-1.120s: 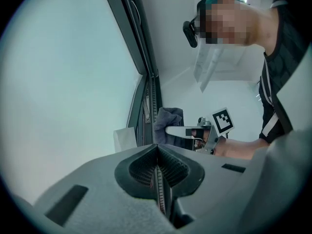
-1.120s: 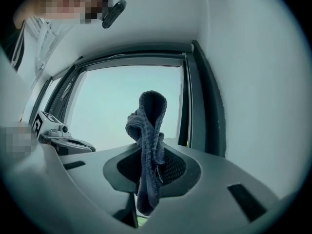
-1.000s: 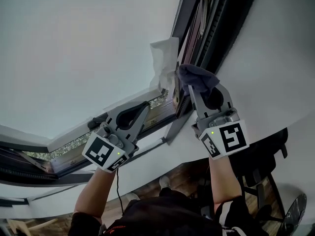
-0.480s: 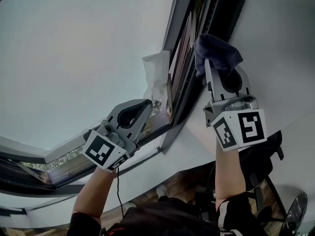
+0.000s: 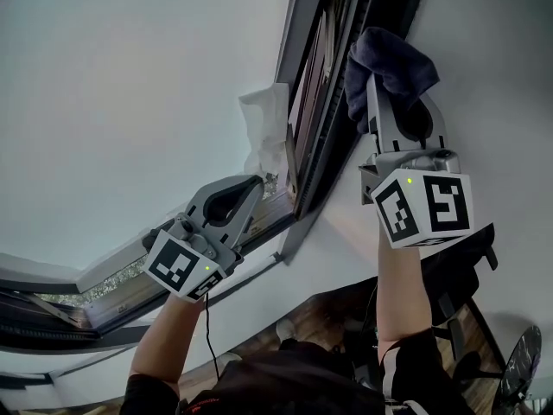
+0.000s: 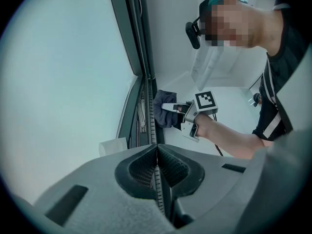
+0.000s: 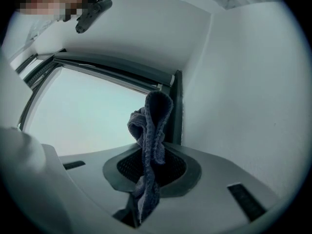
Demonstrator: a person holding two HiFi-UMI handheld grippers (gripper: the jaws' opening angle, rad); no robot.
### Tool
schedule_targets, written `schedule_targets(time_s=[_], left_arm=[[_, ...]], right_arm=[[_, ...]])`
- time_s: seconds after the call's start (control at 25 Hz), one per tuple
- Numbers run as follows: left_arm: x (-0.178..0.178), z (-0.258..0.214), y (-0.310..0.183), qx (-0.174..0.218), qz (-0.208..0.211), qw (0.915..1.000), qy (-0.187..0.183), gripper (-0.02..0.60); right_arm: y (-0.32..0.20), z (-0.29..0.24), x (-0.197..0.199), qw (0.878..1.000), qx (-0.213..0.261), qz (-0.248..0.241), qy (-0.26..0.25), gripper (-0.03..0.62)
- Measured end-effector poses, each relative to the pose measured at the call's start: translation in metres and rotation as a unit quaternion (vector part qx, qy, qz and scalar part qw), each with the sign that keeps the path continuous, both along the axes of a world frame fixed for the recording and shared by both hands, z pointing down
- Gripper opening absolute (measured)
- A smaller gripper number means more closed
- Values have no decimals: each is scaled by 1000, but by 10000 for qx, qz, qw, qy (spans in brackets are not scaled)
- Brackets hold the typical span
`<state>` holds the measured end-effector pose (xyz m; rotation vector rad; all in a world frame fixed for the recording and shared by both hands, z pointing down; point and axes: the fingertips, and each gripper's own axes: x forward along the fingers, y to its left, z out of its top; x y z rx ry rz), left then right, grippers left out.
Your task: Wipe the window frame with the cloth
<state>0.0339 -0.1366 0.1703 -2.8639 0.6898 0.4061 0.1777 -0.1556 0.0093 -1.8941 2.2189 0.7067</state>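
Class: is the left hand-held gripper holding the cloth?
No, the left hand-held gripper is shut on nothing; the right hand-held gripper holds the cloth.

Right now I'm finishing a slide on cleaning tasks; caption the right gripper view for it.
Right gripper, shut on a dark cloth, held up beside the window frame.

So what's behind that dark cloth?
Behind the cloth, clamped in the right hand-held gripper, show the dark window frame and pale glass; the frame part it covers is hidden.

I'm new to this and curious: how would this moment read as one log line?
right gripper: shut on cloth, beside window frame | left gripper: shut, empty
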Motion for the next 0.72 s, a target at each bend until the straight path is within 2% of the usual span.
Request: schedule_targets(time_s=[0.32,0.72], left_arm=[[10,9,-2,-179,94,9998,-70,21],[5,27,0,-348,104,9993,-117,21]], right_arm=[[-10,10,7,9995,-141,69,-277,60],[-15,45,9,9965,-426,28,-726,60]])
